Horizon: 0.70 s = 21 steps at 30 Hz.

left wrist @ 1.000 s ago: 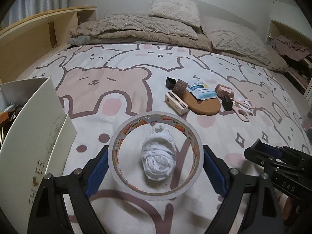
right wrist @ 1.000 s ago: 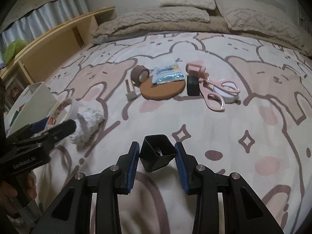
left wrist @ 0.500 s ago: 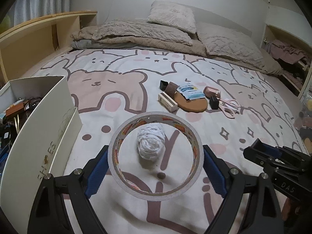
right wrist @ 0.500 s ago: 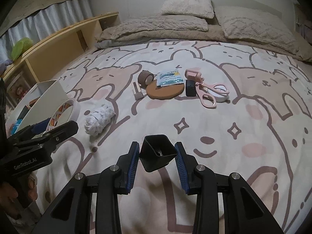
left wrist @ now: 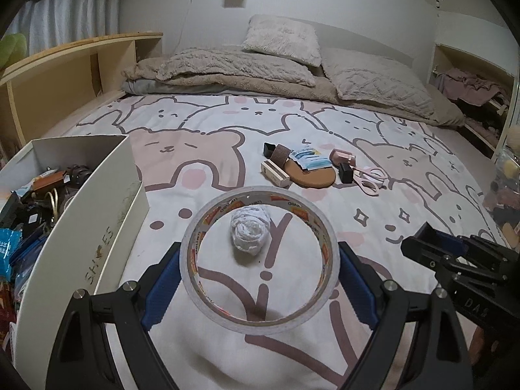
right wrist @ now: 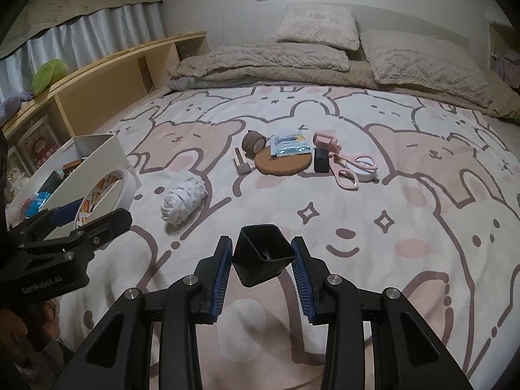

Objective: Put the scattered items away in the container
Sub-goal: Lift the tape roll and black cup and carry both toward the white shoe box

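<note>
Task partly done: the box (left wrist: pixel 97 201) already holds items. Left tool (left wrist: pixel 260 269) grips the tape roll (left wrist: pixel 260 260); right tool (right wrist: pixel 261 261) grips a black cup (right wrist: pixel 263 253). Yarn (right wrist: pixel 183 200), scissors (right wrist: pixel 349 169) and coaster (right wrist: pixel 281 162) remain on the bed (right wrist: pixel 422 201).

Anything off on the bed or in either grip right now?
Nothing damaged or spilled. Both grips look square: left gripper on the tape roll, right gripper on the black cup. The white wad lies alone, apart from the cluster around the cork disc.
</note>
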Each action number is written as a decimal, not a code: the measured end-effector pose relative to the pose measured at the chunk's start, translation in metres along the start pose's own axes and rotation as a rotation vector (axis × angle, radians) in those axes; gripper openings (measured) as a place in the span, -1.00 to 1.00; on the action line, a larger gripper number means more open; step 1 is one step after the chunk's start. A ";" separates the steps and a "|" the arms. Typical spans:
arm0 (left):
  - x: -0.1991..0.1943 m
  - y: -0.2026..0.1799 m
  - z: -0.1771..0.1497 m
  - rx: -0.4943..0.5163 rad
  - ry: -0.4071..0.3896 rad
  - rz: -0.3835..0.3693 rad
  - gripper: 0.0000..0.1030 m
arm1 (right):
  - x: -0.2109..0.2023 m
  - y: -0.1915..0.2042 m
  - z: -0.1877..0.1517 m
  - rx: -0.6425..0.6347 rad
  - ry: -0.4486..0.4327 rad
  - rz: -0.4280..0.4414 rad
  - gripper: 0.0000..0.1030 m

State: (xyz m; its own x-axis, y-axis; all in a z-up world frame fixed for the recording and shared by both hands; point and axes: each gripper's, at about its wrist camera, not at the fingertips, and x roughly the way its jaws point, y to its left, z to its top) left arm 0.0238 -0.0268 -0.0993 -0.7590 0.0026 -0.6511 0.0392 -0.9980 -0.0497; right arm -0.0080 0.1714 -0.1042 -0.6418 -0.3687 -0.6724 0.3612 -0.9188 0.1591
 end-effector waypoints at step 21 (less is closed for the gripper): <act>-0.048 -0.014 -0.012 0.037 -0.055 -0.041 0.75 | -0.044 0.025 -0.009 -0.033 -0.057 0.016 -0.27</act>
State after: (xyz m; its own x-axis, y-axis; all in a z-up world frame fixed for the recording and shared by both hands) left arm 0.0672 -0.0121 -0.0764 -0.7939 0.0410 -0.6066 -0.0160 -0.9988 -0.0465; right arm 0.0356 0.1661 -0.0770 -0.6727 -0.3916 -0.6277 0.3933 -0.9079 0.1450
